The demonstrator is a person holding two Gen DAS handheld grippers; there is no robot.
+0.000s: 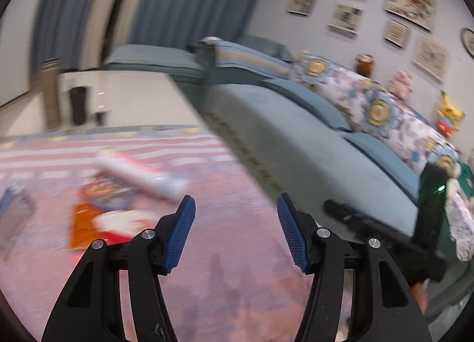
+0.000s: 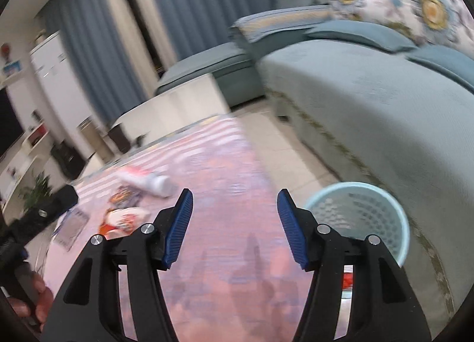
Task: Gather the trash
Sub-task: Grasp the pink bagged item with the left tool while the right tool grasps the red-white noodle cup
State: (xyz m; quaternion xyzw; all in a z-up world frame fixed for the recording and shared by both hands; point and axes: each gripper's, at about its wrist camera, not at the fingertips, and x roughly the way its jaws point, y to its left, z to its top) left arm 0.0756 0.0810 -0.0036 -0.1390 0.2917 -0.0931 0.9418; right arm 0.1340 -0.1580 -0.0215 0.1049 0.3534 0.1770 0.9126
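Trash lies on the pink rug: a white tube-like pack (image 1: 142, 174) (image 2: 146, 182), a colourful wrapper (image 1: 108, 194) (image 2: 124, 195), an orange and white packet (image 1: 100, 223) (image 2: 123, 220) and a grey-blue wrapper (image 1: 14, 205) (image 2: 71, 225). A light blue mesh bin (image 2: 360, 214) stands beside the sofa, with something red inside. My left gripper (image 1: 236, 232) is open and empty above the rug, right of the trash. My right gripper (image 2: 235, 231) is open and empty, between the trash and the bin. Both views are blurred.
A teal sofa (image 1: 311, 146) (image 2: 370, 87) with floral cushions runs along the right. A white low table (image 1: 118, 93) (image 2: 171, 114) stands beyond the rug. Shelves and a plant (image 2: 35, 191) are at the left. The other gripper's body shows at each view's edge.
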